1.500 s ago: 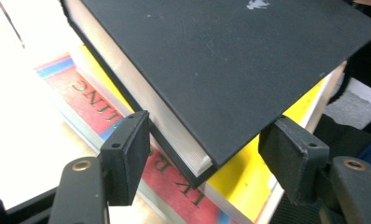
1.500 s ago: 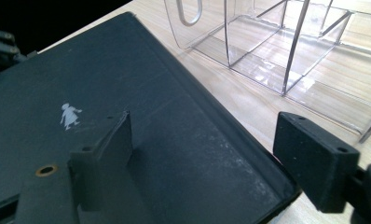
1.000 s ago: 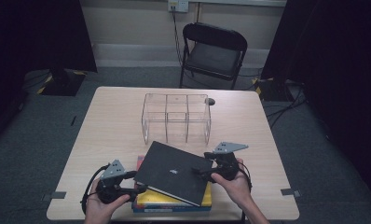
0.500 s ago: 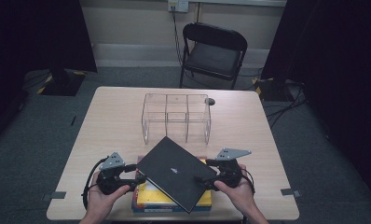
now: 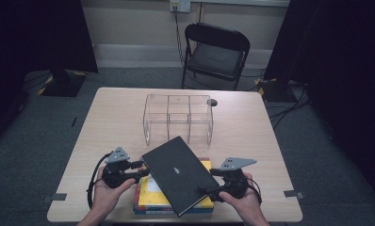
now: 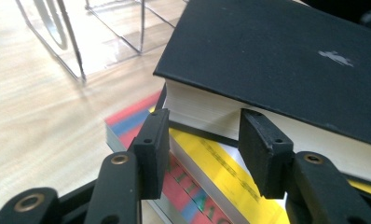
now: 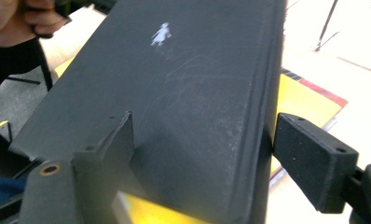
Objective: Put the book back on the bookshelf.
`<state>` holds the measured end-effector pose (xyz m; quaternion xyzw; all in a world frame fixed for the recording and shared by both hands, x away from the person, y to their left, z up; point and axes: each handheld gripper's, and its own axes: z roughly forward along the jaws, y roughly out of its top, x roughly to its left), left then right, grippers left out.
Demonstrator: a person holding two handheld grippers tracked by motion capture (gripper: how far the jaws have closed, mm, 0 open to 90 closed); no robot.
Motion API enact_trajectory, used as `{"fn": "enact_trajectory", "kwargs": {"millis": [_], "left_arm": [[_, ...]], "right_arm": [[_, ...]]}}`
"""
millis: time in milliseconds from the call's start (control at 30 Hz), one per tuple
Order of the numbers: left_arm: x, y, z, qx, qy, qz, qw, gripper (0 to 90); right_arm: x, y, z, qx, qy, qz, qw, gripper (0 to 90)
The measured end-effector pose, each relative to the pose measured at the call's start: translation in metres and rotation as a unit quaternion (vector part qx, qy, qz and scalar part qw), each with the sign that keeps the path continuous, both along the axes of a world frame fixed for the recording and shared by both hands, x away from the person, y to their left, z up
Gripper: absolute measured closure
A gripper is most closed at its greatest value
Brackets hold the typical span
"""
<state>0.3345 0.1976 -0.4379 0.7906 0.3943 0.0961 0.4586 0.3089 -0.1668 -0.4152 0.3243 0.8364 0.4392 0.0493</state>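
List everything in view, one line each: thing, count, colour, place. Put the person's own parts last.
black book: 1, black cover, tilted over the stack at the near edge.
stack of books: 1 stack, yellow, red and blue, flat under the black book.
clear organizer: 1, transparent, mid-table, divided into compartments.
table: 1, light wood.
folding chair: 1, black, beyond the table.
left gripper: 1, black, jaws just closing, astride the black book's page edge.
right gripper: 1, black, clamped across the black book's spine end.
hands: 2, at the near edge.
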Motion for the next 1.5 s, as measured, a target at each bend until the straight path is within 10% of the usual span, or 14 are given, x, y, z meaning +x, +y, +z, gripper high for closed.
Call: {"fn": "enact_trajectory", "kwargs": {"millis": [167,367,667,833,1500], "left_arm": [[-0.003,0.003,-0.006,-0.010,0.010,0.020,0.9997,47.5],[-0.014,0.014,0.006,-0.028,-0.009,0.028,0.9992,46.5],[-0.015,-0.002,0.012,-0.087,0.023,-0.015,0.9958,34.6],[-0.015,-0.011,0.016,-0.055,0.024,-0.005,0.9982,39.5],[-0.005,-0.014,0.018,-0.048,0.030,0.005,0.9984,46.8]], "right_arm": [[0.011,-0.006,0.002,0.020,0.002,0.002,0.9998,40.0],[0.039,0.002,-0.002,0.034,-0.011,-0.029,0.9989,33.0],[0.061,0.020,-0.005,0.048,-0.002,-0.019,0.9987,33.2],[0.059,0.018,-0.009,0.065,0.022,0.003,0.9976,32.4],[0.040,0.019,-0.003,0.032,-0.001,-0.007,0.9995,31.9]]}}
